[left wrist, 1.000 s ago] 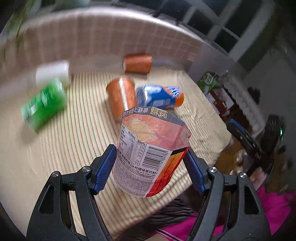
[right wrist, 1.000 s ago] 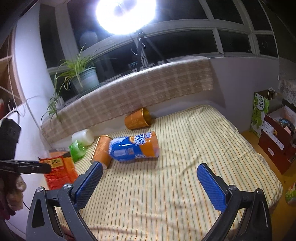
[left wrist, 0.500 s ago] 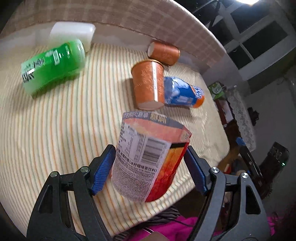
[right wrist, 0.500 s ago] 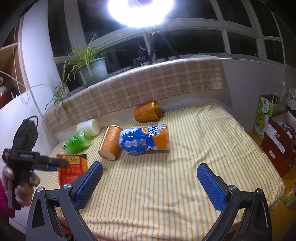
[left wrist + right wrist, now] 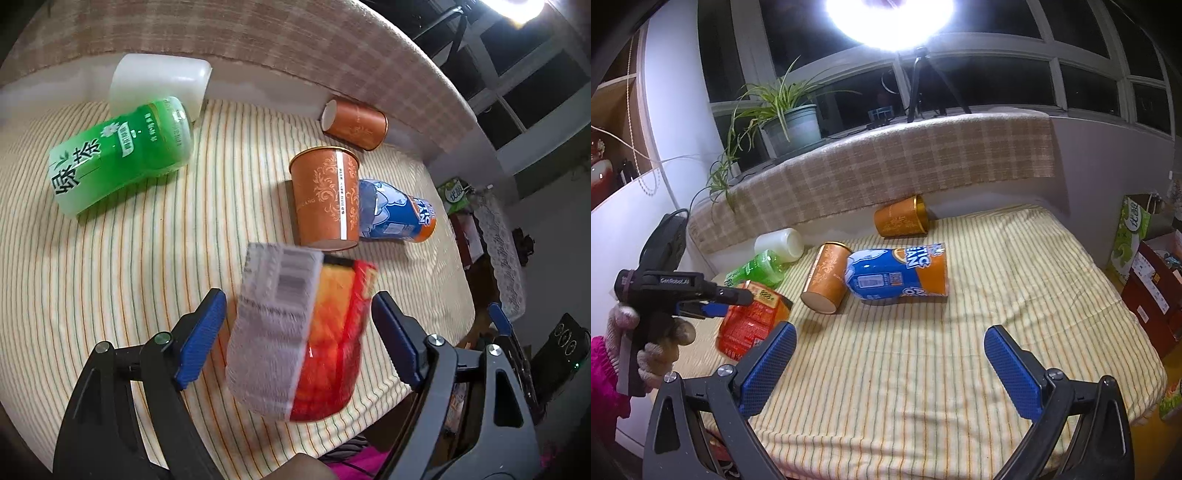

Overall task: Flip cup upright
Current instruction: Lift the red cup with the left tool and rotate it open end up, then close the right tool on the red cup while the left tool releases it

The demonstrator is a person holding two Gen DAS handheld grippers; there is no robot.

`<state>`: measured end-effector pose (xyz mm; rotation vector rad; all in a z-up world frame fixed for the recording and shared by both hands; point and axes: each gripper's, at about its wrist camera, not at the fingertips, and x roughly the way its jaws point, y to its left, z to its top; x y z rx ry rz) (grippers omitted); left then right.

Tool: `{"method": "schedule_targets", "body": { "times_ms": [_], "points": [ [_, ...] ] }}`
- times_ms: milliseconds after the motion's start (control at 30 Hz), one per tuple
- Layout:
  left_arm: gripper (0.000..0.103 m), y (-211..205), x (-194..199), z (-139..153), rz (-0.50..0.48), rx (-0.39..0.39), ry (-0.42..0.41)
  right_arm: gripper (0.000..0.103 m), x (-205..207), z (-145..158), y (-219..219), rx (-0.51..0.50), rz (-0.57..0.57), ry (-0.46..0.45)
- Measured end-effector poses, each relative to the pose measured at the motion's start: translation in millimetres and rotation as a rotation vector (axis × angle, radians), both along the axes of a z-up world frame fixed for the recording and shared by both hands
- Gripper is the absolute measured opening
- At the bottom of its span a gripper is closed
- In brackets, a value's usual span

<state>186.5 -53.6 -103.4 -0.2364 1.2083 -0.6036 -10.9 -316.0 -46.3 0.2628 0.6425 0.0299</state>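
Observation:
A red-orange cup (image 5: pixel 299 332) with a barcode label is between the fingers of my left gripper (image 5: pixel 299 332); it is motion-blurred and tilted over the striped bed near its front left edge. The blue pads stand apart from its sides with gaps on both, so the jaws are open. The same cup shows in the right wrist view (image 5: pixel 753 317), leaning on the bed beside the left gripper (image 5: pixel 701 299). My right gripper (image 5: pixel 886 369) is open and empty above the front middle of the bed.
On the striped bed (image 5: pixel 997 295) lie an orange cup (image 5: pixel 327 197), a blue-orange cup (image 5: pixel 399 218), a second orange cup (image 5: pixel 356 123) at the back, a green cup (image 5: pixel 118 155) and a white cup (image 5: pixel 159 86). Boxes (image 5: pixel 1152 269) stand right of the bed.
My left gripper has opened and the red-orange cup has come loose between the pads, dropping towards the bed. The left view has swung further over the bed. The right gripper has barely moved.

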Motion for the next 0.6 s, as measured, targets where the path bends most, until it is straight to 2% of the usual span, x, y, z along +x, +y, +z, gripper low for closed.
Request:
{"method": "schedule_targets", "body": {
  "times_ms": [167,267,367,500,600],
  "points": [
    [0.083,-1,-1,11,-0.003,-0.004,-0.044,0.103,6,3,11,0.017,0.078,0.009],
    [0.083,2,-11,29,0.006,0.010,-0.125,0.103,15,1,14,0.078,0.125,0.039],
    [0.083,8,-31,50,0.034,0.034,-0.243,0.103,25,-3,12,0.158,0.143,0.072],
    [0.083,16,-63,66,0.106,0.115,-0.377,0.103,46,-10,19,0.205,0.162,0.121],
    [0.083,25,-86,66,0.170,0.154,-0.417,0.103,65,-18,28,0.260,0.196,0.181]
  ]
}}
